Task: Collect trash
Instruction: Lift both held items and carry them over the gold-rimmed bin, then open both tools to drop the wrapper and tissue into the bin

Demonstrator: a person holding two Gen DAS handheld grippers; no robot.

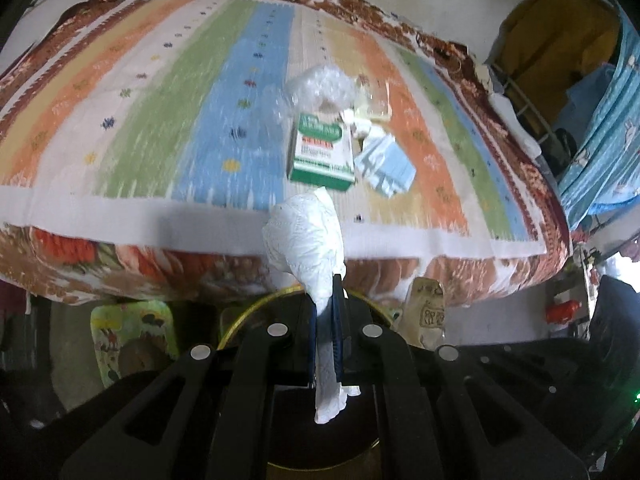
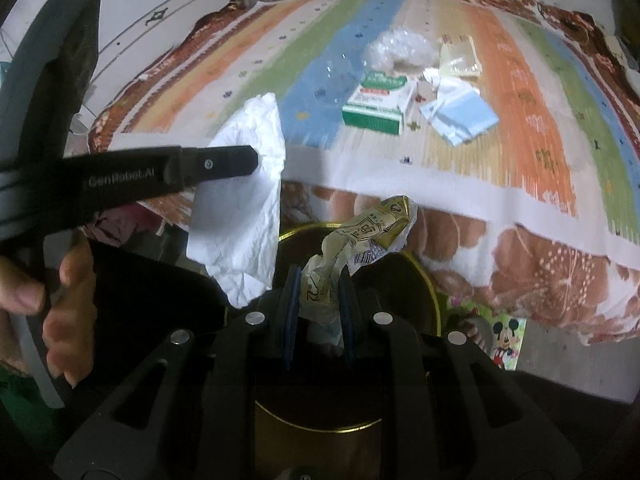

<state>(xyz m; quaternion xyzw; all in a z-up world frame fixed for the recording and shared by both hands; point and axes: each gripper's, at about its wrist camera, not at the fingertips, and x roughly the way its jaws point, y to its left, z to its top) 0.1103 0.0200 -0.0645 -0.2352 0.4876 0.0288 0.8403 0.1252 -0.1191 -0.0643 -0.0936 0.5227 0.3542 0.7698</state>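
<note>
Bed (image 1: 120,128), striped cover; more trash lies far on it: green box (image 1: 320,154), plastic wrap (image 1: 320,88), blue-white packet (image 1: 386,164). Gold-rimmed bin (image 2: 424,280) near, below both grippers. Step: carrying trash to the bin. Left gripper (image 1: 326,292) fingers clamped on white tissue (image 1: 304,232). Right gripper (image 2: 318,292) fingers pinch crumpled wrapper (image 2: 372,228). Next, likely: centre over the bin opening, release.

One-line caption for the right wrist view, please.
Right claw shut on a crumpled wrapper above the gold-rimmed bin; left claw holds tissue alongside.
</note>
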